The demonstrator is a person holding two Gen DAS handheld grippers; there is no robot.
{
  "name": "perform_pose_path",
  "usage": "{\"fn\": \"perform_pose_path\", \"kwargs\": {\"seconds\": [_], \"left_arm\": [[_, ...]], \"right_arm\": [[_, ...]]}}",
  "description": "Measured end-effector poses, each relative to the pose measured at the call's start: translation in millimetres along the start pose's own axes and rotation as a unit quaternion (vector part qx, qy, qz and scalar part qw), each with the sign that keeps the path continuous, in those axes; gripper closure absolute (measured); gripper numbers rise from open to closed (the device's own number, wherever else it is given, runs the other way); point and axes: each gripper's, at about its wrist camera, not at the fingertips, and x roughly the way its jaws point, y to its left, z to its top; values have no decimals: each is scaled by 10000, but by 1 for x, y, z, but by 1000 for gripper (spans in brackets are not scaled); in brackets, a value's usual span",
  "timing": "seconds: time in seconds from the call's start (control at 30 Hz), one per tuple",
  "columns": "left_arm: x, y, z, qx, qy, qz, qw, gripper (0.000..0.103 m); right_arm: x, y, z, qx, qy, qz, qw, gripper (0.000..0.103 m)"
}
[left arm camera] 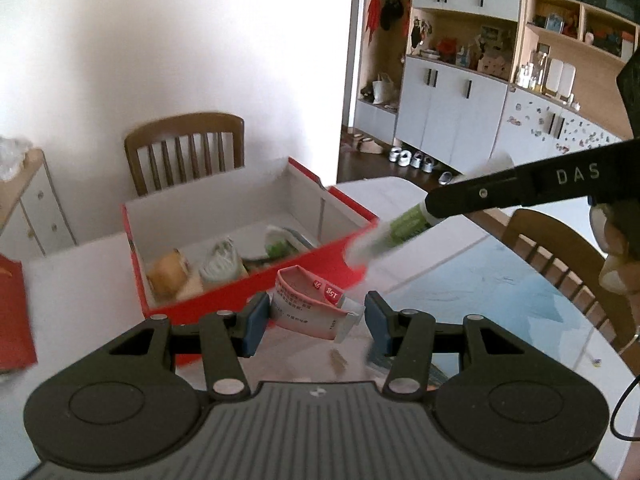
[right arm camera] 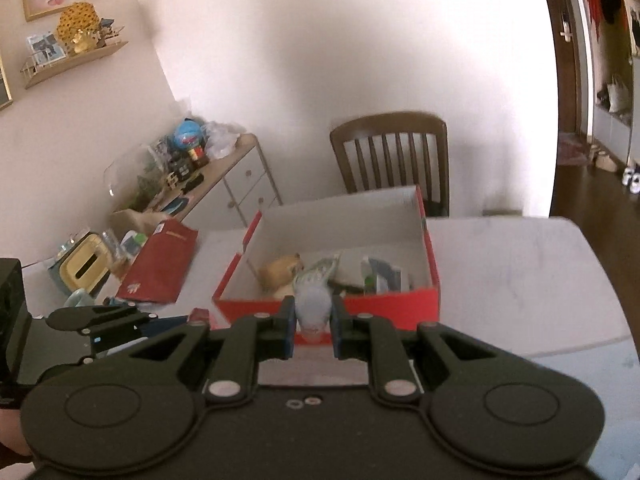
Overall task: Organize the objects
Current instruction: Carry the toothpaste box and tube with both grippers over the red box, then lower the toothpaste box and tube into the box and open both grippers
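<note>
White tabletop, red box just beyond both sets of jaws. Left gripper clamped on folded pink tube; right gripper pinching green-and-white tube. Could slip from the thin pinch, or snag the near wall.
</note>
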Motion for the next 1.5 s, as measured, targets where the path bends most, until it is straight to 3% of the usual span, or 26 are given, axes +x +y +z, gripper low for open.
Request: {"fn": "perform_pose_path", "kwargs": {"seconds": [0.57, 0.9, 1.5], "left_arm": [[65, 52, 47, 211, 311, 384, 9986, 52], [116, 80, 55, 39, 717, 372, 9967, 52], [188, 104, 56, -53, 1275, 381, 9911, 52]], "right_arm": [[72, 0, 55, -210, -65, -410, 9989, 87], [123, -11, 58, -157, 105, -726, 9972, 87], [189, -25, 53, -182, 116, -786, 9967, 87]]}}
